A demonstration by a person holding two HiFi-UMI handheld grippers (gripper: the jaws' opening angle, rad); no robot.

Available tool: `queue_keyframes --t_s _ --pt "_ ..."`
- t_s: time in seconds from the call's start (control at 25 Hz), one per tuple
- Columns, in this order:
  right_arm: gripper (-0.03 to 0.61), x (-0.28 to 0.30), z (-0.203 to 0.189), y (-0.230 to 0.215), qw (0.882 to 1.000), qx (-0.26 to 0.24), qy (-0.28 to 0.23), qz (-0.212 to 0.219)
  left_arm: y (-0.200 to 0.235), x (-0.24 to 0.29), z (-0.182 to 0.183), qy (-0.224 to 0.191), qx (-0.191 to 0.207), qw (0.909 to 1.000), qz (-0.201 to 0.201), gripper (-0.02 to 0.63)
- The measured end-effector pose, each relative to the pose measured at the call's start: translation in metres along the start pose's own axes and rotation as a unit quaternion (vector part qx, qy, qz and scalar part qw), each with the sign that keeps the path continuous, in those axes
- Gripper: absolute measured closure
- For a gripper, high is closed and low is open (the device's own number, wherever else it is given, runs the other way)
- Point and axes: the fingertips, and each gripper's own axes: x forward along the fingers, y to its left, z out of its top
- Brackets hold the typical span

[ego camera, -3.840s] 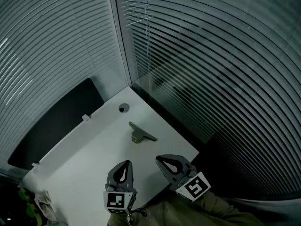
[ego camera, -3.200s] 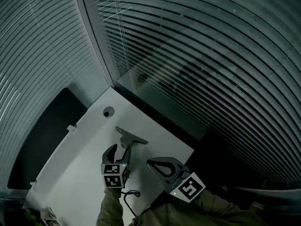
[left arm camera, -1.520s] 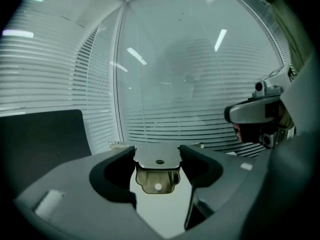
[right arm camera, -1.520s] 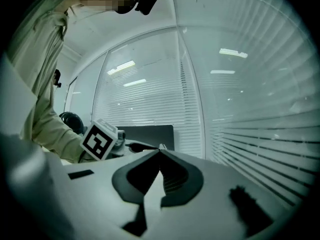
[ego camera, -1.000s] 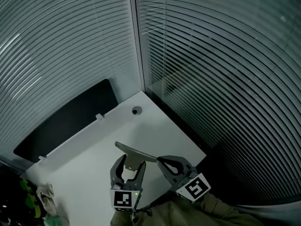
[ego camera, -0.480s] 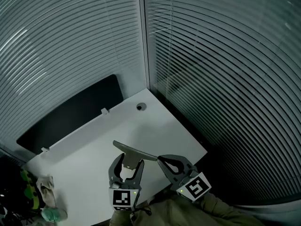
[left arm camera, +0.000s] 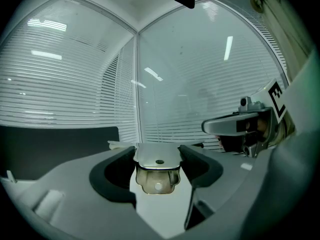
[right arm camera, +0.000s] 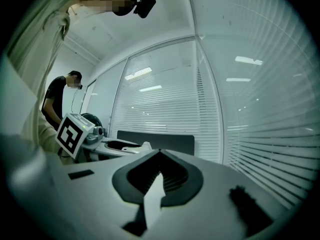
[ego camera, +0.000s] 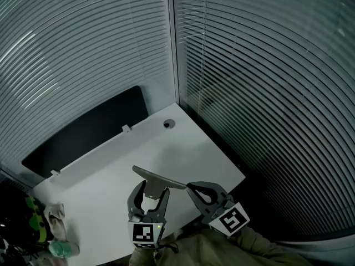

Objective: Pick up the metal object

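Observation:
The metal object (ego camera: 158, 180) is a grey bracket with a long flat bar on a short folded base. It hangs above the white table (ego camera: 127, 154), and my left gripper (ego camera: 149, 195) is shut on its base. In the left gripper view the base (left arm camera: 157, 170) sits squarely between the two dark fingers, with a screw hole facing the camera. My right gripper (ego camera: 198, 192) hovers just right of the bar's end, jaws shut with nothing in them; its closed tips (right arm camera: 159, 155) meet in a point.
A round cable hole (ego camera: 168, 124) marks the table's far corner. A black panel (ego camera: 83, 129) runs behind the table's left edge, and slatted blinds cover the glass walls. A cloth bundle (ego camera: 52, 243) lies at the near left. A person (right arm camera: 57, 101) stands in the background.
My left gripper reached the bracket on the table, closed on its base and lifted it toward me. Over the last second it barely moves. The right gripper stayed shut.

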Motion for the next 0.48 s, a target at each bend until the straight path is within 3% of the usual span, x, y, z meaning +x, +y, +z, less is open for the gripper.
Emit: queue_keyframes --t_s 0.48 --pt "0.575 0.0053 0.0067 -0.0077 1.000 0.001 0.003 0.002 0.0070 0.0032 0.0071 0.003 -0.005 0.9999 0.009 0.322"
